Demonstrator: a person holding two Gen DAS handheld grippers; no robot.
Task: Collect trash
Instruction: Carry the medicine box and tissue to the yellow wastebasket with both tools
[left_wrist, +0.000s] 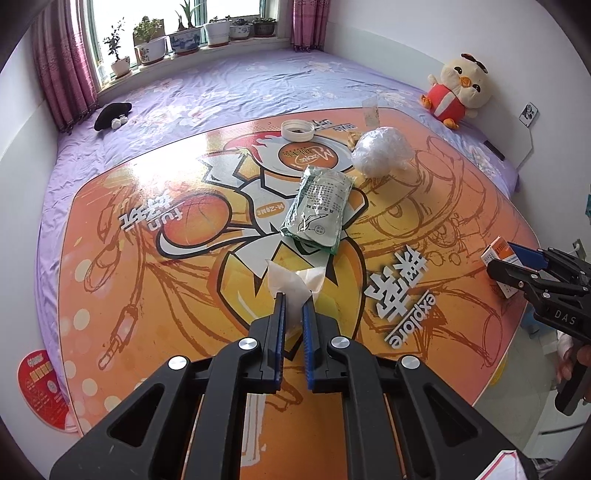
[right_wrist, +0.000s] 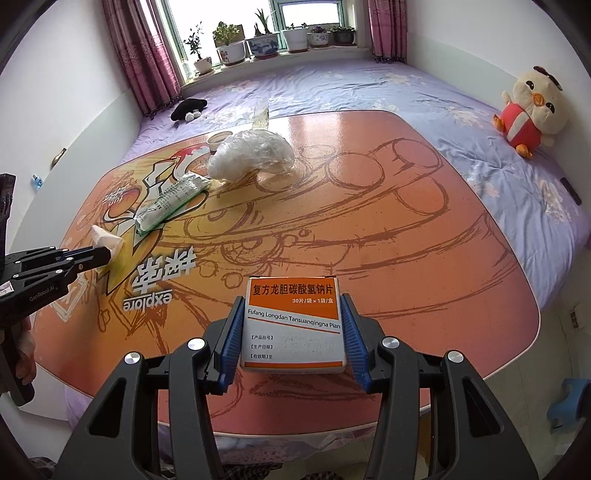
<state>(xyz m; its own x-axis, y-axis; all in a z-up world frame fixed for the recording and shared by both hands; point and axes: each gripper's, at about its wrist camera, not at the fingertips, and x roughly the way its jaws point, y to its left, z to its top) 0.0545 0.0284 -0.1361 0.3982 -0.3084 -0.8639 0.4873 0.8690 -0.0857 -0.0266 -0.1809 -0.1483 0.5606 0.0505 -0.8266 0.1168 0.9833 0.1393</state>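
Left gripper (left_wrist: 293, 308) is closed on a tissue (left_wrist: 291, 282) at the table's (left_wrist: 461, 206) near edge. Right gripper (right_wrist: 293, 325) clamps a medicine box (right_wrist: 293, 321), lifted over the table. Green packet (left_wrist: 317, 208) and plastic bag (left_wrist: 380, 151) lie mid-table.

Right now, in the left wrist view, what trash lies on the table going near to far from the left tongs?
Left tongs shut on the white tissue → green printed packet → crumpled clear plastic bag → white round lid → clear wrapper strip at the far edge.
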